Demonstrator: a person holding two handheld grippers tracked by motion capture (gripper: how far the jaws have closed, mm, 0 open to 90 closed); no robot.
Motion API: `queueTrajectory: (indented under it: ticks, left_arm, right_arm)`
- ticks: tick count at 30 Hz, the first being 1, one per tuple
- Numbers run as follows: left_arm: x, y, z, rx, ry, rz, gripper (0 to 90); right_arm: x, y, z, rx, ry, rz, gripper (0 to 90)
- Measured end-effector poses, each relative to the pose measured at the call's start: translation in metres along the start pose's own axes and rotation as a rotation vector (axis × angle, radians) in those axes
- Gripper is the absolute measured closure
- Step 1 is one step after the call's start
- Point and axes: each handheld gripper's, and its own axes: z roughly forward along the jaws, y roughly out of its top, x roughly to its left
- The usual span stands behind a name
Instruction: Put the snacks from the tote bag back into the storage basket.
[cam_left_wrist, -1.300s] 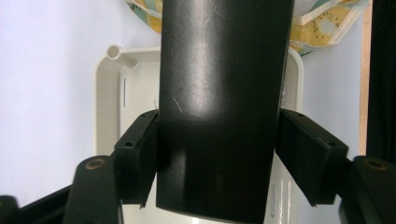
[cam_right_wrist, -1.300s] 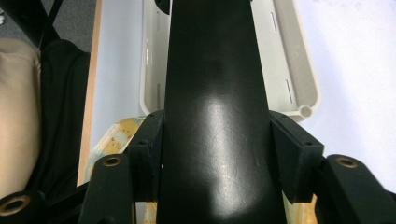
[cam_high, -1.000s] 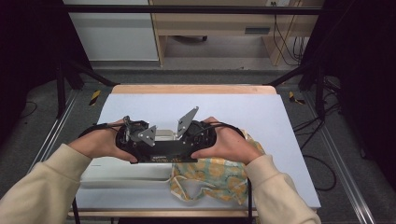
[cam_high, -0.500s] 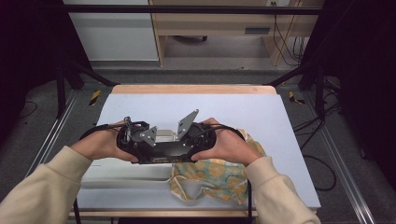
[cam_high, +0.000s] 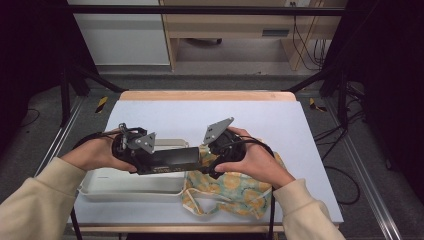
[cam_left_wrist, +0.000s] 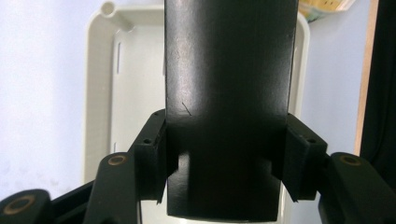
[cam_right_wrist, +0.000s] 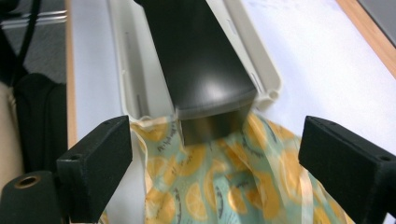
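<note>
Since the earlier frame the right gripper (cam_high: 202, 159) has let go of the black box (cam_high: 167, 160); its jaws have just been opening and stand spread, the box end between them untouched. Left gripper (cam_high: 145, 162) pinches the box's left end, holding it over the white tray (cam_high: 125, 185), beside the lemon-print cloth (cam_high: 235, 192) on the near table (cam_high: 280, 120).

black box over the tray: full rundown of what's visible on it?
The black box is long, rectangular, smooth and faintly glossy, with a fine scratch on top. It is held roughly level above the white tray. The left gripper clamps one end; the other end hangs free over the lemon-print cloth, between the right gripper's just-opened jaws, untouched.
</note>
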Motion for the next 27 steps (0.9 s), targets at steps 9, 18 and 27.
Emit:
queueTrajectory:
  ticks: [9,18,27]
  left_arm:
    - [0.000,-0.013,-0.006,-0.002,0.018,-0.011,43.6]
    - [0.001,-0.024,-0.014,-0.014,0.040,-0.020,43.6]
    - [0.001,-0.038,-0.021,-0.010,0.064,-0.018,43.6]
  right_arm:
    - [-0.008,-0.024,-0.005,-0.011,-0.084,0.098,7.9]
    - [-0.012,-0.040,-0.017,-0.055,-0.160,0.169,7.5]
    - [-0.012,-0.065,-0.040,-0.102,-0.317,0.290,8.2]
